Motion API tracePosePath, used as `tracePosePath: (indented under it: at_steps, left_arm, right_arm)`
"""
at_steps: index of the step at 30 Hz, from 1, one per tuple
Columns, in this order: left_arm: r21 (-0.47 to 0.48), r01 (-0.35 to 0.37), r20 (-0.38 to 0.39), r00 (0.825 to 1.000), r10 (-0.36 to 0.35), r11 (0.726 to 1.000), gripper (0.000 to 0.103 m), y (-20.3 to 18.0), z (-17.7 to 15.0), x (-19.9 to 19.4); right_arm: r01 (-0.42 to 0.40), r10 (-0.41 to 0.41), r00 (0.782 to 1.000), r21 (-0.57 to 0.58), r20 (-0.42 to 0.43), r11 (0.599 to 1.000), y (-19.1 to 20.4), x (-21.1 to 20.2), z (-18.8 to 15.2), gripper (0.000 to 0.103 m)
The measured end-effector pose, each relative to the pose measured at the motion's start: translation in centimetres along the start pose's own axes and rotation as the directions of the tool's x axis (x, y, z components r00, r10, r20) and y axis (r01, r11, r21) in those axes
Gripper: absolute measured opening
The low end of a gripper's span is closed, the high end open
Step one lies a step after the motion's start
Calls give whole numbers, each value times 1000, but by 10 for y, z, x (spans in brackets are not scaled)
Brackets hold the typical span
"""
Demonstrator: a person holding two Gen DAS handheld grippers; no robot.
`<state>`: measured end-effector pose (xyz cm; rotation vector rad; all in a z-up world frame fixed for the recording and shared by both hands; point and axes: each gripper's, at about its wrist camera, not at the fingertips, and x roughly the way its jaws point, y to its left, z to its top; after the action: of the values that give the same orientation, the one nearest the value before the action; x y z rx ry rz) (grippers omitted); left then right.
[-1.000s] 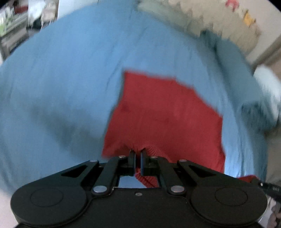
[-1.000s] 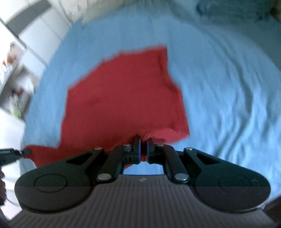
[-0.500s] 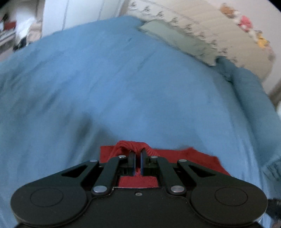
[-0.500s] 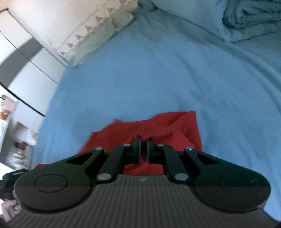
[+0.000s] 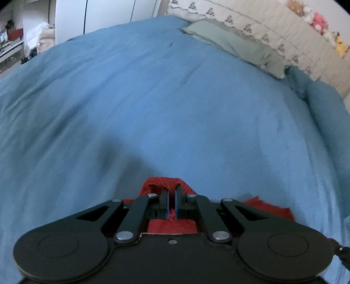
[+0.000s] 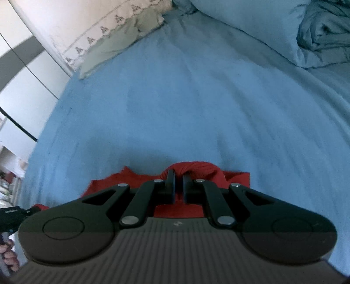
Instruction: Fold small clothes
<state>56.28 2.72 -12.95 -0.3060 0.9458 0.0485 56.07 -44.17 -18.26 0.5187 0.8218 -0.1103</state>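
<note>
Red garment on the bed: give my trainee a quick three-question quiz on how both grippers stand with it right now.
1. True or false: the left gripper is open and clear of the red garment.
2. What is the right gripper doing? A) hovering open above the pillow B) shut on a bunched fold of the red garment C) gripping the blue bedsheet
3. Fill in: the pale green pillow lies at the far edge of the bed, against the patterned ____.

Key:
1. False; it is shut on the garment's cloth.
2. B
3. headboard
</note>
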Motion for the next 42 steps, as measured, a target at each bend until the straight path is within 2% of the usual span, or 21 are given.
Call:
tracePosePath:
  at_steps: [6,7,8,9,10,11,12,13,14,15,16,17,18,19,22,26,29,32,34,39,42]
  left_arm:
    - [40,-27,-8,1000,27,999,8,-2,-1,14]
    - [44,-41,-6,999,41,998,13,-4,1,15]
    - [38,-59,-1,998,60,997,33,-3,3,13]
    - [22,-68,4,998,68,997,47,0,5,11]
    - [-5,-61,15,998,61,998,69,4,6,6]
    - [-29,-45,28,999,46,999,73,8,8,0]
    - [-37,-30,40,999,31,999,73,10,9,-7]
    - [-30,-21,47,999,23,999,74,9,9,-14]
    - [-5,-18,49,999,18,1000,77,5,7,-21]
    - [34,-14,47,999,12,999,80,0,3,-25]
    - [92,-9,42,999,5,996,90,-7,-2,-29]
    - [161,-6,36,999,0,987,96,-16,-10,-30]
    - [229,-7,28,1000,1,973,96,-25,-19,-29]
    - [281,-11,14,1000,7,960,96,-31,-26,-25]
    - [359,-11,-36,999,26,933,96,-40,-48,-12]
    - [383,-13,-71,997,43,924,96,-32,-67,1]
    - [419,-29,-80,994,69,907,96,-22,-72,7]
    - [411,-27,-83,994,67,911,96,-15,-75,7]
    - [410,-27,-82,994,66,912,96,-14,-75,2]
    - [447,-51,-43,996,78,893,96,-20,-71,-18]
    - [413,-44,-4,999,50,910,98,-21,-65,-38]
  right_arm:
    - [49,-49,999,-2,4,999,-9,21,-4,23]
    - [60,-60,998,-15,6,998,-10,24,-4,25]
    - [84,-83,996,-27,13,996,-9,25,-3,25]
    - [95,-94,995,-34,25,995,-8,25,-2,35]
    - [101,-100,994,-41,34,994,-7,23,0,57]
    - [121,-119,992,-50,45,991,-4,22,2,68]
    - [135,-131,990,-67,61,989,-1,16,2,75]
    - [132,-122,988,-108,94,985,6,10,1,77]
    - [114,-98,989,-155,109,981,14,5,-2,79]
    - [99,-79,991,-196,109,975,20,1,-5,87]
    - [83,-58,993,-246,107,966,30,-2,-11,94]
    - [69,-40,994,-288,106,955,38,-4,-18,98]
    - [58,-27,995,-322,101,945,44,-4,-25,103]
    - [51,-20,996,-356,91,933,51,-2,-32,103]
    - [50,-39,999,-418,34,907,62,19,-52,103]
    - [91,-110,994,-390,-27,916,51,51,-61,103]
    - [136,-152,988,-395,-9,908,48,64,-58,103]
    - [156,-180,984,-412,-19,898,51,72,-55,103]
    - [164,-191,981,-404,-27,900,52,71,-54,103]
    - [216,-242,970,-423,-8,880,70,59,-49,103]
    - [225,-235,972,-439,32,870,76,38,-51,103]
